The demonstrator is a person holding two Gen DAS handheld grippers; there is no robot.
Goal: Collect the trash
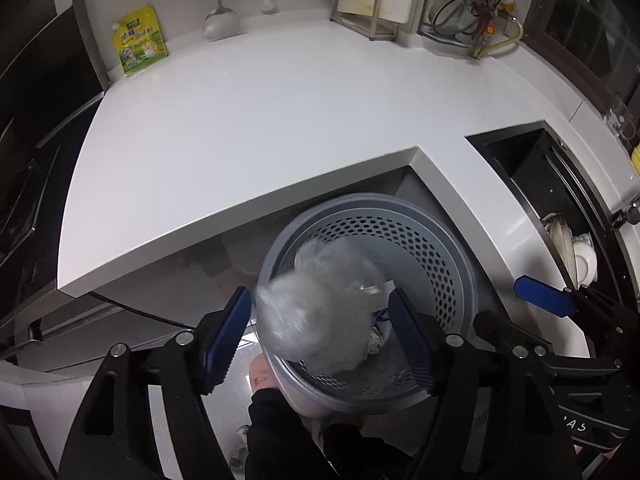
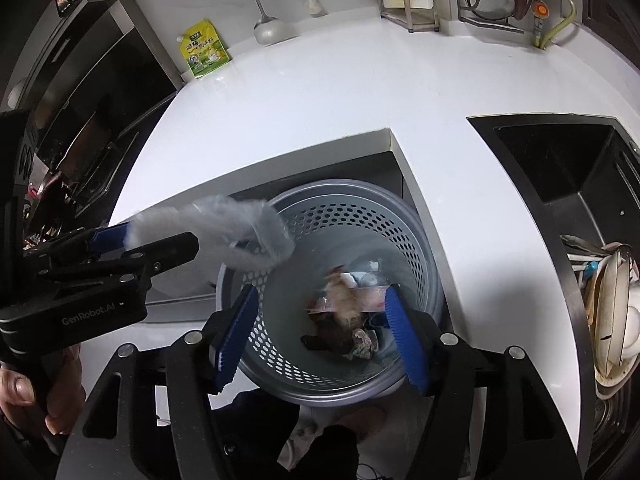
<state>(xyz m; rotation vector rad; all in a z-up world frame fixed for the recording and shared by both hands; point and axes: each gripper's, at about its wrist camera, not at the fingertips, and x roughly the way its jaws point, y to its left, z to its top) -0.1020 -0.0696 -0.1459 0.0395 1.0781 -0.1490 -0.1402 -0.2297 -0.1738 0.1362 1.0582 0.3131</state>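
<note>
Clear plastic bag (image 1: pixel 316 316) hangs blurred between the left gripper's (image 1: pixel 320 338) wide jaws, above the bin (image 1: pixel 452 248).

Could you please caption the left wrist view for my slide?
Crumpled clear plastic bag between open blue-padded left gripper jaws over perforated grey waste basket.

— What do I have along the far wall?

— A yellow-green pouch (image 2: pixel 206 49) leaning at the far left of my white counter (image 1: pixel 280 112), a ladle (image 2: pixel 266 28) hanging just right of it, then a white brush (image 2: pixel 312 2).

— And further right?

— A metal rack (image 1: pixel 360 8) holding a white board, and a wire rack with a pot lid (image 1: pixel 466 14).

— On my right?

— A dark sink (image 2: pixel 568 160), with stacked plates and bowls (image 2: pixel 612 312) at its near end.
</note>
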